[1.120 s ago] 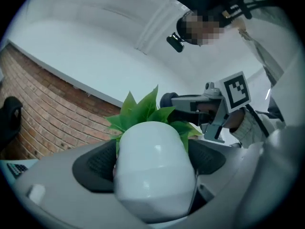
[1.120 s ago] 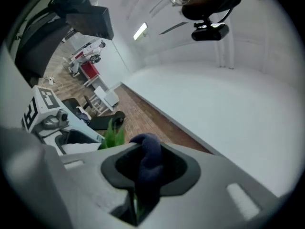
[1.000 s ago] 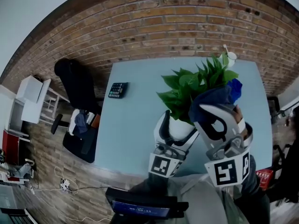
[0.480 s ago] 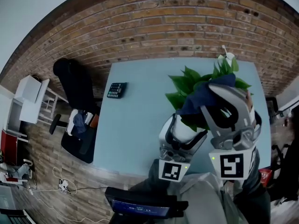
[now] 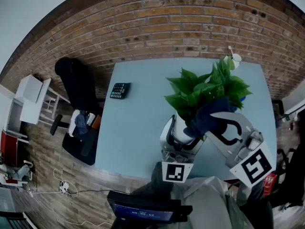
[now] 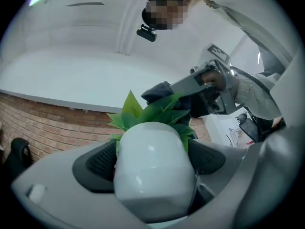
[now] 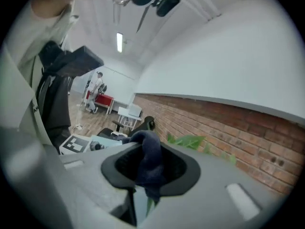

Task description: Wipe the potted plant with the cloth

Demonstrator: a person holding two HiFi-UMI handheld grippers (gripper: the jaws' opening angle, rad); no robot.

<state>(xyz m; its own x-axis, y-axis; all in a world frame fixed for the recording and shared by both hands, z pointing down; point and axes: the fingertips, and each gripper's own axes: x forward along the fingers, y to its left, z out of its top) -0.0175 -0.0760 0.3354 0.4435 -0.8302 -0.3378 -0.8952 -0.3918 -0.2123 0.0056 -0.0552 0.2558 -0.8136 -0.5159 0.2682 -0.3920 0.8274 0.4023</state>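
Observation:
The potted plant has broad green leaves (image 5: 205, 90) in a round white pot (image 5: 182, 133) and stands on the pale blue table (image 5: 136, 123). My left gripper (image 5: 183, 136) is shut on the pot, with a jaw on each side; in the left gripper view the pot (image 6: 152, 171) fills the space between them below the leaves (image 6: 143, 112). My right gripper (image 5: 220, 123) is shut on a dark blue cloth (image 5: 208, 115), which is pressed against the lower front foliage. In the right gripper view the cloth (image 7: 147, 159) hangs bunched between the jaws of the right gripper (image 7: 150, 171), with leaves (image 7: 188, 140) behind it.
A black calculator (image 5: 120, 90) lies at the table's far left. A small white cup (image 5: 234, 58) stands at the far edge behind the plant. A black office chair (image 5: 78, 87) and a white shelf unit (image 5: 33, 97) are on the brick floor to the left.
My right gripper has come down with the cloth from the top of the leaves to the plant's lower front side and has rolled. The left gripper stays on the pot, slightly rolled.

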